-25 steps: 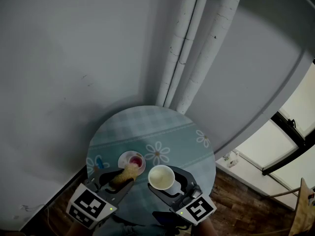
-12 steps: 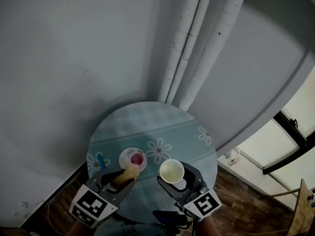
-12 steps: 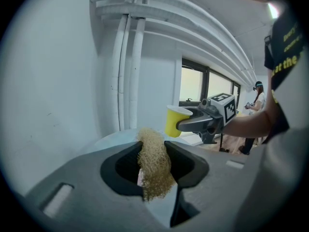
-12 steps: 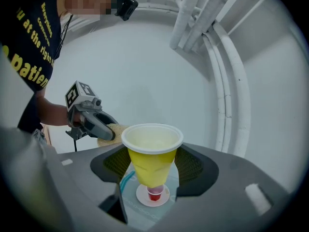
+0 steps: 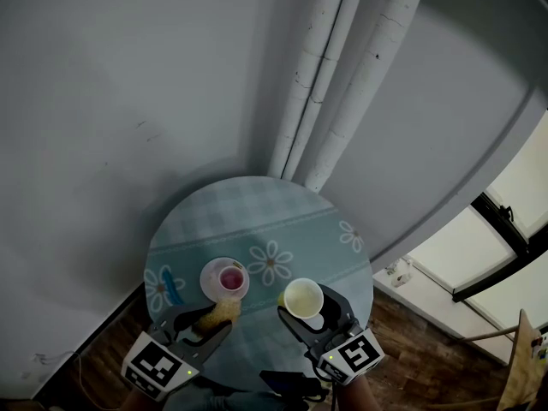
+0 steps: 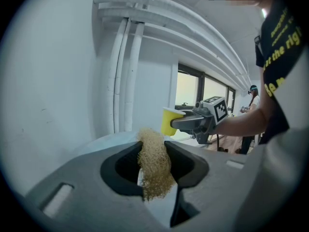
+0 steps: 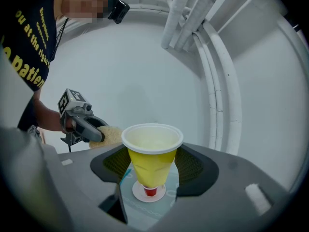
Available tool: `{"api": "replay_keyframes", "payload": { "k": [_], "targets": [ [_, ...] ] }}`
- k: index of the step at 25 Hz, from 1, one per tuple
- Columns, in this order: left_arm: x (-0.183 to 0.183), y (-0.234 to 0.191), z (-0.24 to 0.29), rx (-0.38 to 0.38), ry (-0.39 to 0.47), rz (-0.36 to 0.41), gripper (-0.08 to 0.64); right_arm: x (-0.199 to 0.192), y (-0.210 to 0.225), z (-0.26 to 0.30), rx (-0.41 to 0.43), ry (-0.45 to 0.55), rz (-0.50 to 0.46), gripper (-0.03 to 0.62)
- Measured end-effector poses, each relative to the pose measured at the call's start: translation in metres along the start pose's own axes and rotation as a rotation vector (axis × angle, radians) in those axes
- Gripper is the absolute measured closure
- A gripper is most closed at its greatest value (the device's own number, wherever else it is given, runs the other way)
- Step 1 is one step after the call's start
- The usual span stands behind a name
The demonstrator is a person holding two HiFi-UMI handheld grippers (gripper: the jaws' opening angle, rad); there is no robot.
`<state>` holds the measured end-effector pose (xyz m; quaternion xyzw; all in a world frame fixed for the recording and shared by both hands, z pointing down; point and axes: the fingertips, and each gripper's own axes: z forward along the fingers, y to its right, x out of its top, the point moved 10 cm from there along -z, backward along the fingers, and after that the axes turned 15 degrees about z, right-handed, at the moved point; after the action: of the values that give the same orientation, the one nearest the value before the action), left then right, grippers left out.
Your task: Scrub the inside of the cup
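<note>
The right gripper (image 5: 308,313) pinches the yellow cup (image 5: 303,297) by its sides over the round table (image 5: 282,217). The cup is upright with its mouth up, to the right of the dish (image 5: 208,274) and not touching it. The left gripper (image 5: 204,321) is closed on the sponge (image 5: 219,312), which sticks out past the jaws, just on the person's side of the dish.

Sponge and cup are apart, so I judge that the step in hand is to bring the sponge into the cup. To do it well, the cup should tilt its mouth toward the sponge. The grip on the cup should be firm but should not crush the thin wall. The sponge should enter with its free end first, reach the bottom, then rub around the wall while the cup turns a little.

The cup looks empty: the inside is pale, with no liquid that I can see. The dish, which is smaller, stands on the table and holds something red (image 5: 232,278) in its middle; what it is I cannot tell.
</note>
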<state>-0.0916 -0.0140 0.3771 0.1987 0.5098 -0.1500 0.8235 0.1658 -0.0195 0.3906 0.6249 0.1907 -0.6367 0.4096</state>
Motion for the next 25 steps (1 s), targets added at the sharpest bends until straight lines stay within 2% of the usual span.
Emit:
{"api": "replay_keyframes", "payload": {
  "k": [8, 13, 17, 22, 25],
  "targets": [
    [-0.025, 0.001, 0.006, 0.027, 0.008, 0.02, 0.42, -0.025, 0.016, -0.005, -0.043, -0.035, 0.048, 0.302],
    [-0.048, 0.002, 0.011, 0.016, 0.012, -0.047, 0.42, -0.046, 0.027, -0.012, -0.105, -0.084, 0.074, 0.302],
    [-0.064, 0.002, 0.012, 0.011, 0.042, -0.076, 0.42, -0.06, 0.032, -0.011, -0.116, -0.086, 0.066, 0.302],
    [-0.087, 0.009, 0.015, -0.002, 0.051, -0.085, 0.42, -0.077, 0.033, -0.009, -0.083, -0.116, 0.029, 0.302],
    [-0.101, 0.011, 0.018, -0.003, 0.056, -0.1, 0.42, -0.085, 0.037, -0.008, -0.101, -0.163, -0.002, 0.302]
  ]
}}
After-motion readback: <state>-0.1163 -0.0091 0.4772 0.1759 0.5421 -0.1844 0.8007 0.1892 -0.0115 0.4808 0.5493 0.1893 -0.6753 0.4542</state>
